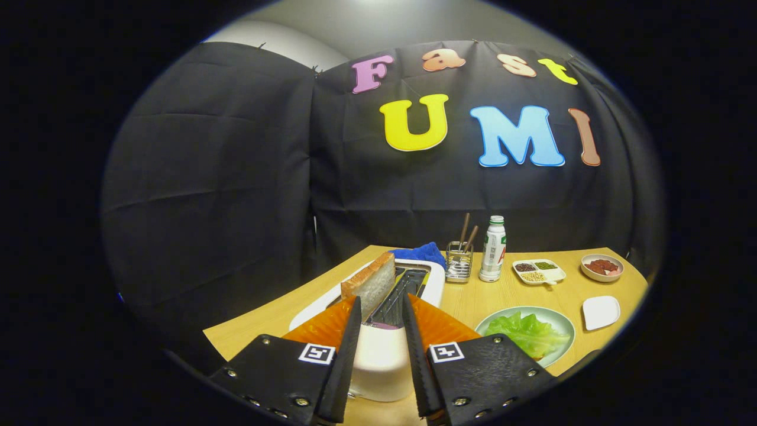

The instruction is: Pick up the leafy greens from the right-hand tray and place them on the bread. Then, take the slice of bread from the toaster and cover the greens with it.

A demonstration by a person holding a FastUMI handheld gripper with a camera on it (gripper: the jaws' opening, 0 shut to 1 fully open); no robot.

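Now we hold the tongs (381,307) released over the toaster (378,349), lined up beside its bread slice (371,283); greens (526,332) sit plated at lower right.

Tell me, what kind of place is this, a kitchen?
Probably a staged kitchen corner in a recording booth, not a real kitchen. A wooden table holds a white toaster with a bread slice sticking up, and a plate of lettuce. The open gripper hovers over the toaster.
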